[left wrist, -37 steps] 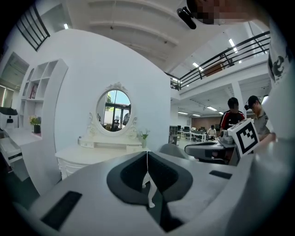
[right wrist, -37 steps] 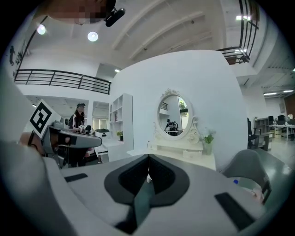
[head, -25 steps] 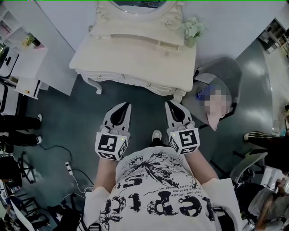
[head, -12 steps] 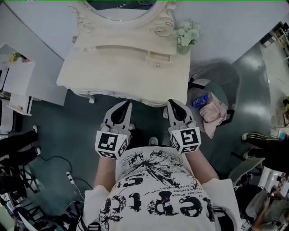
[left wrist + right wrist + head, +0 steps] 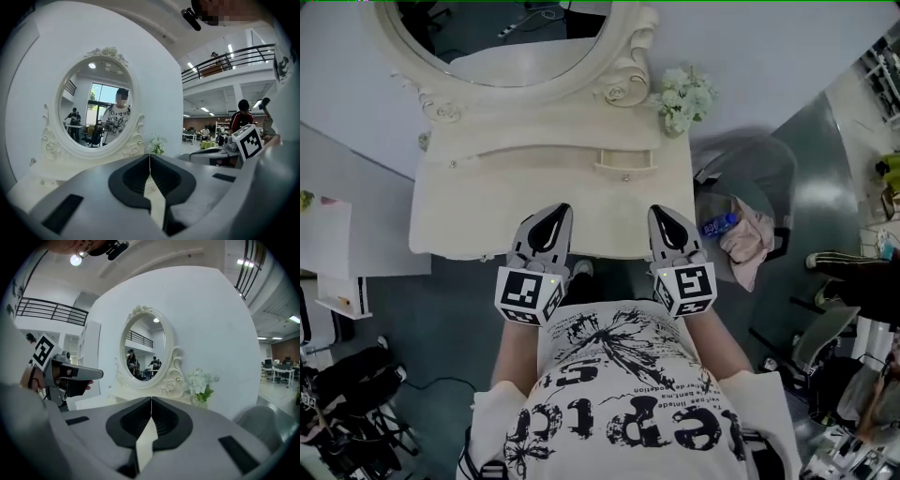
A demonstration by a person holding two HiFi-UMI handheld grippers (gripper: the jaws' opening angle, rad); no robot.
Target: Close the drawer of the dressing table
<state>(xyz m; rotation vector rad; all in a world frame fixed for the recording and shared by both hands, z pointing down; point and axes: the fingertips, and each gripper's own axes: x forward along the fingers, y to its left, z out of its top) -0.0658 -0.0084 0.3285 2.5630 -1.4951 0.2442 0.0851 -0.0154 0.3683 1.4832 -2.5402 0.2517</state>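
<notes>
Cream-painted wood fills the head view: the dressing table (image 5: 459, 216) spreads wide, and its drawer (image 5: 625, 161) sticks out of the low upper tier, right of centre, under the oval mirror (image 5: 502, 66). Bare tabletop lies open between that drawer and the front edge. A grey chair (image 5: 769, 173) crowds the table's right end, and flowers (image 5: 684, 94) stand at the back right corner. The left gripper (image 5: 560, 209) and the right gripper (image 5: 660, 211) point forward side by side, tips just over the front edge, well short of the drawer, forearms tucked in at the person's sides.

Over to the left gripper view: the left gripper (image 5: 150, 159) has its jaws pressed together on nothing, and the mirror shows the person's reflection, which the head view does not.

In the right gripper view, the right gripper (image 5: 151, 401) is likewise closed and empty. Only the head view shows the drawer.
</notes>
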